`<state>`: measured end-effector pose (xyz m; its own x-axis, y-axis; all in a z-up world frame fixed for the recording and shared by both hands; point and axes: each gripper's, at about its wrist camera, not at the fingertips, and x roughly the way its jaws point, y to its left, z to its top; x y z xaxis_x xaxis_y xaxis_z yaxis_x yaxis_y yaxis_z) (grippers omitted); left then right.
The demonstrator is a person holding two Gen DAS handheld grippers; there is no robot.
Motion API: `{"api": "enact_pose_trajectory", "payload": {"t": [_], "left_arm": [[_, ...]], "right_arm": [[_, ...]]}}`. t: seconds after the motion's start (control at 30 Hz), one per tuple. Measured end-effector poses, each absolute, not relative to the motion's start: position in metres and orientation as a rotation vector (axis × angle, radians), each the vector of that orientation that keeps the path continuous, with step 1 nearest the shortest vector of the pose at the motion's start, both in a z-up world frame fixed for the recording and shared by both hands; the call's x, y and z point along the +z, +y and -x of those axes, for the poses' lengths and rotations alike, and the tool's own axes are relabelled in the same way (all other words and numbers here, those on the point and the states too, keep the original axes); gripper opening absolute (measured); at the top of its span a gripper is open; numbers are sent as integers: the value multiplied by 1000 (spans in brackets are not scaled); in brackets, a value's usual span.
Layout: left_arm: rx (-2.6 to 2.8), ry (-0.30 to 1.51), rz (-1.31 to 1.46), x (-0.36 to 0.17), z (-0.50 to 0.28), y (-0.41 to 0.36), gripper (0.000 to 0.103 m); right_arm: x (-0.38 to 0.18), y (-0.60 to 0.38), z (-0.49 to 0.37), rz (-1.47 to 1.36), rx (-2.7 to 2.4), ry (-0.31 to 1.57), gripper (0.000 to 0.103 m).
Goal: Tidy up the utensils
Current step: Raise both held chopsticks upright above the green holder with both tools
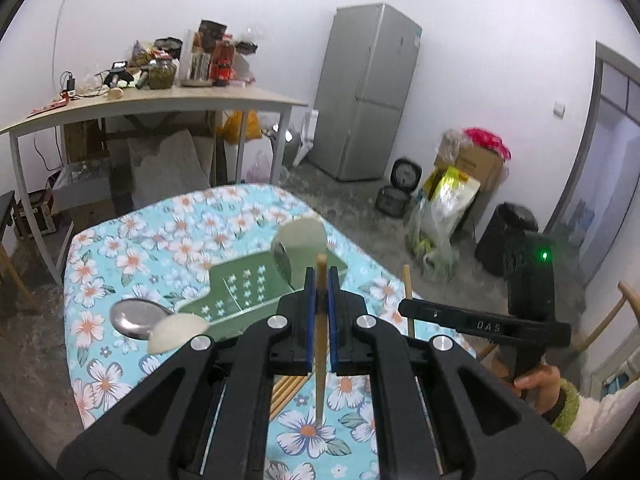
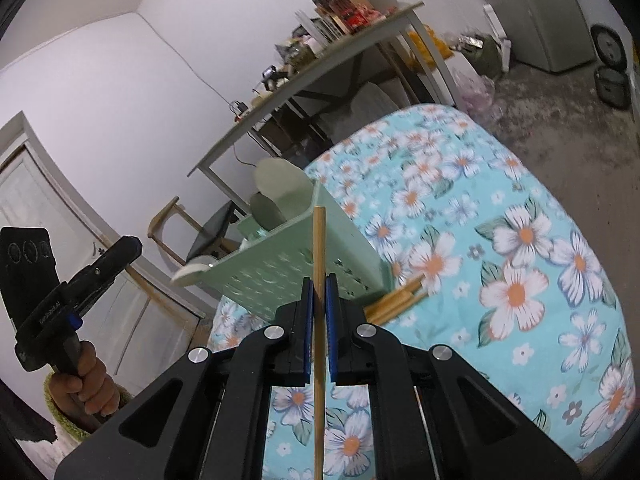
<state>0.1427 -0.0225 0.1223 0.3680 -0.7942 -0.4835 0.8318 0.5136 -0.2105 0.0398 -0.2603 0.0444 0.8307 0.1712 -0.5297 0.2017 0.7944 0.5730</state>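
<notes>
A floral-clothed worktop (image 1: 120,248) carries a green caddy (image 1: 248,292) already holding two spoons. Left tongs (image 1: 321,280) are clenched on one chopstick (image 1: 320,344), and right tongs (image 2: 319,292) on another (image 2: 319,320), both lifted clear. Still left, I judge: the steel spoon (image 1: 136,318), pale spoon (image 1: 176,332) and spare chopsticks (image 2: 396,300) beside the caddy.

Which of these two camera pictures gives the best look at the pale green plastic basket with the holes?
The left wrist view: it looks down into the pale green perforated plastic basket, showing its divider, its inside and the spoons in its far end. The right wrist view shows the basket tilted, mostly one outer side wall, blurred, with a wooden chopstick crossing it.
</notes>
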Motion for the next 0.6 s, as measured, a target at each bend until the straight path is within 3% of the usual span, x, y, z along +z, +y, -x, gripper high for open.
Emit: {"api": "enact_pose_trajectory", "payload": {"t": [0.6], "left_arm": [[-1011,432,-4,167,-137,4,5]], "right_arm": [[90,-247,-48,-573,28,524,6]]}}
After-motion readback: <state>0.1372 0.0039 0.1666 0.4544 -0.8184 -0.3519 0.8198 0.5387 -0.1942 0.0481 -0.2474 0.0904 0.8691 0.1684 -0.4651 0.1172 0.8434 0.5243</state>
